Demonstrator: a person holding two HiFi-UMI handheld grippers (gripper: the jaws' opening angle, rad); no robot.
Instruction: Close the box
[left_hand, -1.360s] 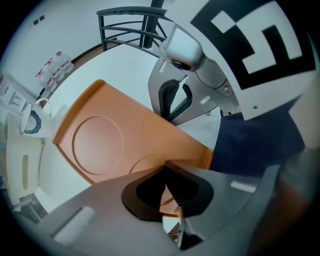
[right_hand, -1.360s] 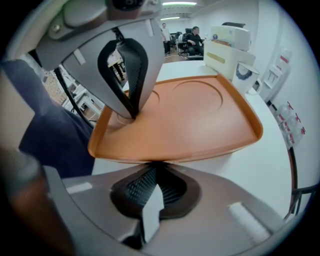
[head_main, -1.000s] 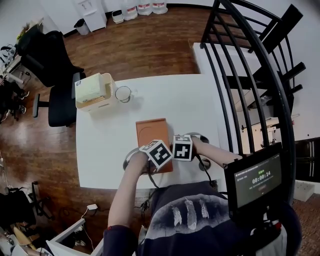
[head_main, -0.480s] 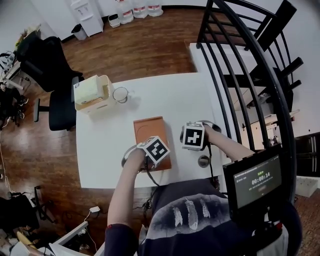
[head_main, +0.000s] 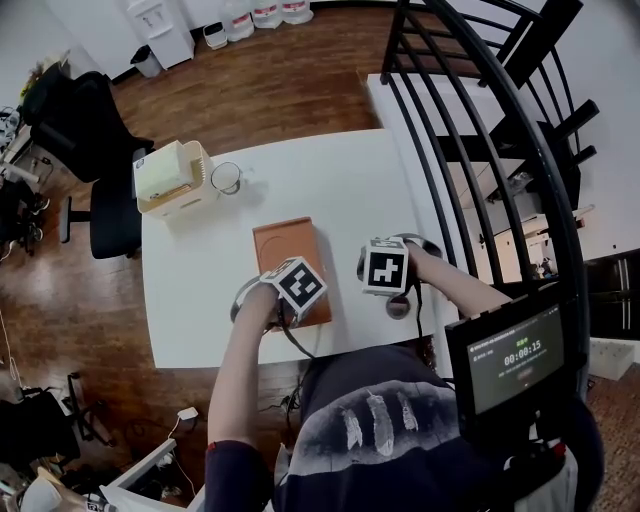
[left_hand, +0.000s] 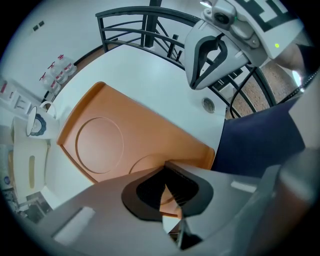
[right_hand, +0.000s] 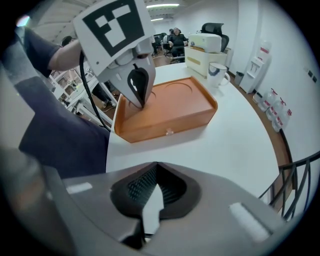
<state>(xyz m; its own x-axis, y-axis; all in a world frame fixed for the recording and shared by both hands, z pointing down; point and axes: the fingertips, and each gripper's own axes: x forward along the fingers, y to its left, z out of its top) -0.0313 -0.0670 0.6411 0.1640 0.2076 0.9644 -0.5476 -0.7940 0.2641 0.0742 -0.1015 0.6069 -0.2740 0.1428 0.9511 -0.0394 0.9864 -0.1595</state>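
a box (head_main: 285, 248) sits mid-table (head_main: 350, 190); left gripper (left_hand: 167, 200) over its near edge, right gripper (right_hand: 150, 207) to its right; mug (head_main: 226, 178) and container (head_main: 168, 178) far left.

OFFICE FLOOR: A white table (head_main: 330, 185) stands on a dark wood floor (head_main: 280, 90), with black swivel chairs (head_main: 90, 115) just beyond its far left corner. Large water bottles (head_main: 266, 12) line the foot of a white wall, near a white water dispenser (head_main: 150, 20) and a small bin (head_main: 146, 60). A black metal staircase (head_main: 545, 30) rises at the right. The right gripper view shows a seated person (right_hand: 176, 36) in the background, under ceiling strip lights (right_hand: 162, 6).
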